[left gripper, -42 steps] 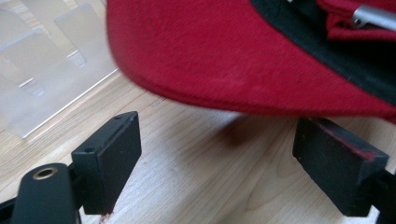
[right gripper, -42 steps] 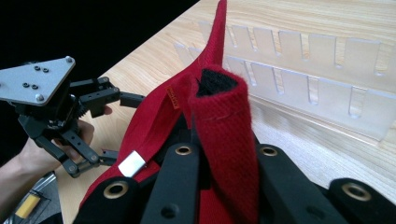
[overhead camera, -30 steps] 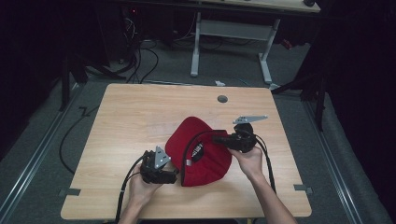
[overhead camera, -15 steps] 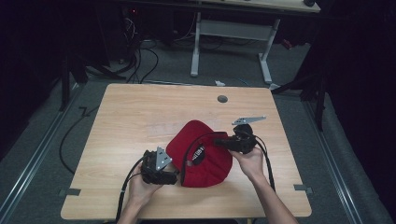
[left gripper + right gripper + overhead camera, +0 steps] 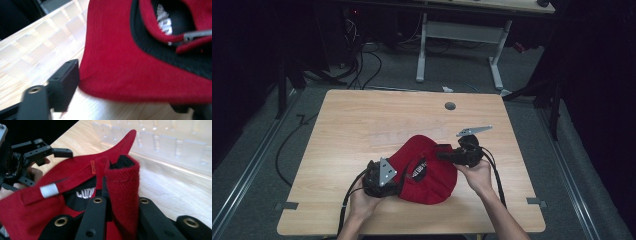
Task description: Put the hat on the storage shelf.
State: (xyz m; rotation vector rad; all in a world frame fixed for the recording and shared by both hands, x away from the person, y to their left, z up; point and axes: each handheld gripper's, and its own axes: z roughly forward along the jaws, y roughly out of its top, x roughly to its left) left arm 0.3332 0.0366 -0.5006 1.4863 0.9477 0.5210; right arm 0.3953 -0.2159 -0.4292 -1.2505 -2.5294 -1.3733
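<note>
A red cap (image 5: 427, 170) lies near the tabletop's (image 5: 362, 120) front edge. The right gripper (image 5: 117, 195) pinches its folded rim. The left gripper's (image 5: 398, 175) jaws have just been closing around the cap's brim, not yet pressing it.

This looks like a lab or recording workspace, not a home. A plain light wooden table (image 5: 362, 120) with a round cable grommet (image 5: 450, 106) near its far edge stands on grey carpet. Black cables (image 5: 362, 65) trail over the floor beyond its far left corner, beside a white-legged desk frame (image 5: 462, 50), with dark surroundings.
</note>
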